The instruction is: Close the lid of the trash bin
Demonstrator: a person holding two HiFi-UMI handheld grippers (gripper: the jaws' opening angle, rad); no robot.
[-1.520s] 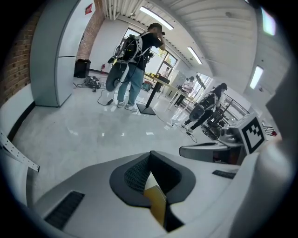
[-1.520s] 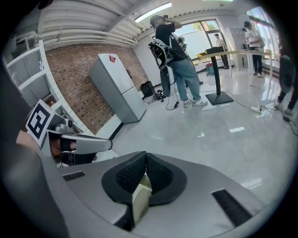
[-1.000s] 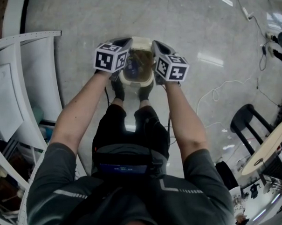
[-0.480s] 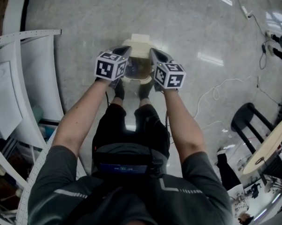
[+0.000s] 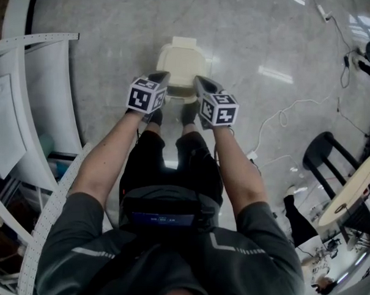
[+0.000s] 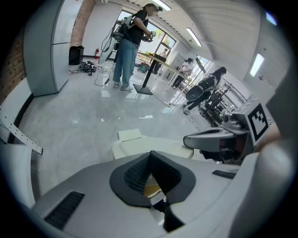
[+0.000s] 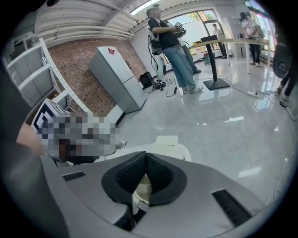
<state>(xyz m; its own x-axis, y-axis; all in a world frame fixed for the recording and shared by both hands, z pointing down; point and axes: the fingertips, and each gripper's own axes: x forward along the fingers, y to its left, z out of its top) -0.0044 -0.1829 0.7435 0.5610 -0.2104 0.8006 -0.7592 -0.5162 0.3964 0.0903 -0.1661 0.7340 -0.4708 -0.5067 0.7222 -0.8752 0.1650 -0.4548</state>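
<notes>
The cream trash bin (image 5: 180,63) stands on the grey floor in front of the person's feet, its lid lying flat over the top. In the head view my left gripper (image 5: 161,75) sits at the bin's near left edge and my right gripper (image 5: 198,81) at its near right edge. Both are just above the lid's near side, and contact cannot be told. The left gripper view shows the lid (image 6: 139,145) beyond my left gripper (image 6: 150,155), whose pads meet with nothing between them. My right gripper (image 7: 145,156) is likewise shut and empty above the lid (image 7: 160,145).
White shelving (image 5: 24,120) runs along the left. A white cable (image 5: 281,118) trails over the floor at right, near a black chair (image 5: 326,156) and a round table (image 5: 352,194). A person (image 6: 128,42) stands farther off, and a grey cabinet (image 7: 116,76) is by the brick wall.
The bin's lid has come down: its inside showed a second ago, now the cream lid covers it. Both grippers have drawn back toward the person.
</notes>
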